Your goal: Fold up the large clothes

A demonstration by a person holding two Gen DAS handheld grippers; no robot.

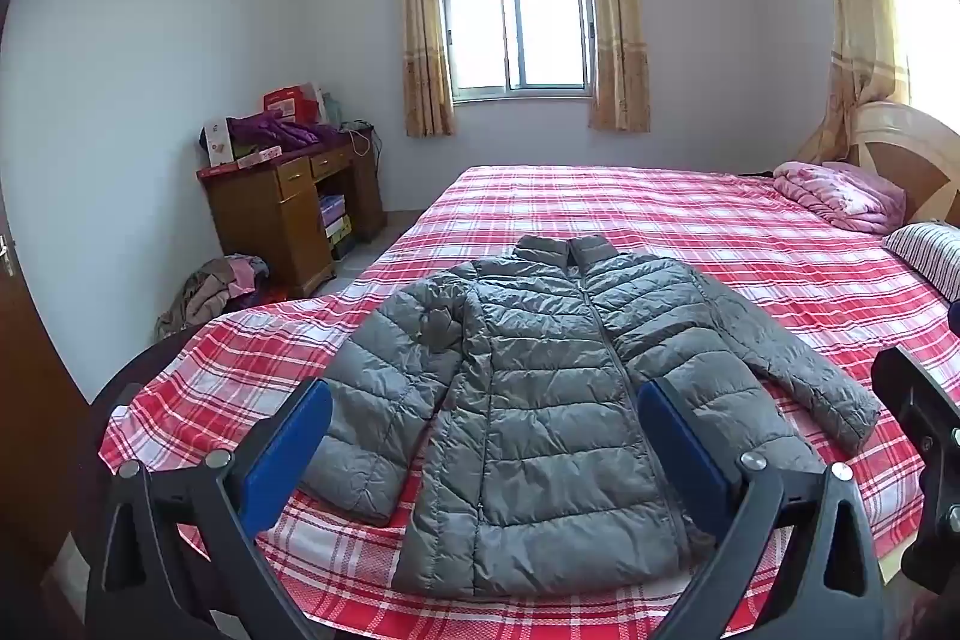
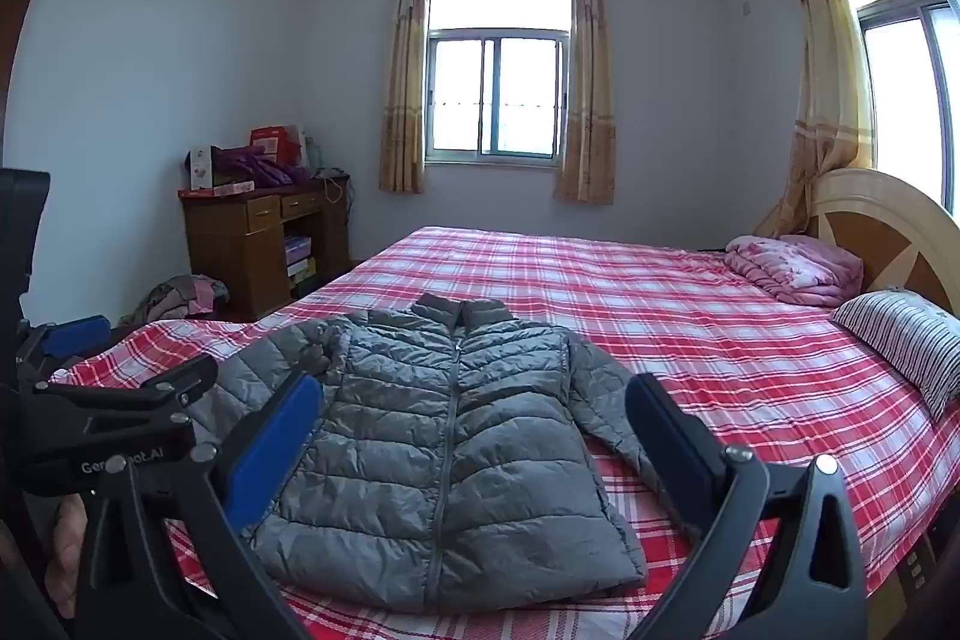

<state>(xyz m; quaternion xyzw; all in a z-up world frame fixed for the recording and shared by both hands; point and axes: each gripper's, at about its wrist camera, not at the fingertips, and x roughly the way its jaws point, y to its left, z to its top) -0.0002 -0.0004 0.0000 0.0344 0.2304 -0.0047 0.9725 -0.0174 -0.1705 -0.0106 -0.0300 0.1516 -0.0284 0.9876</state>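
Left gripper point(image 1: 483, 403) up off the bed, blue-padded fingers spread wide, nothing between them. Right gripper point(image 2: 474, 409) the same: black frame, blue pads, fully parted, empty, hanging over the near edge of the jacket. Both poised above, neither touching cloth, likely lining up for a first grab.

Between and beyond the fingers, the grey quilted puffer jacket point(image 1: 540, 394), flat and face up, zipped down the middle, collar pointing away toward the window. Near hem closest to the grippers, so sleeves and hem sit within easy reach. One sleeve out to the jacket's right side, straight and angled toward the striped pillow point(image 2: 906, 340); the other bunched close against the body on the desk side. Laid out smooth, seemingly so folds can run along the zip line.

Under the jacket, the red-and-white plaid bedsheet point(image 1: 690, 220), broad and bare beyond the collar. Past the jacket's far right, a folded pink quilt point(image 1: 834, 196) by the wooden headboard point(image 2: 882, 226). Off the jacket's left, a brown wooden desk point(image 1: 282, 214) against the wall. No fold made yet; sleeves look like the first job.
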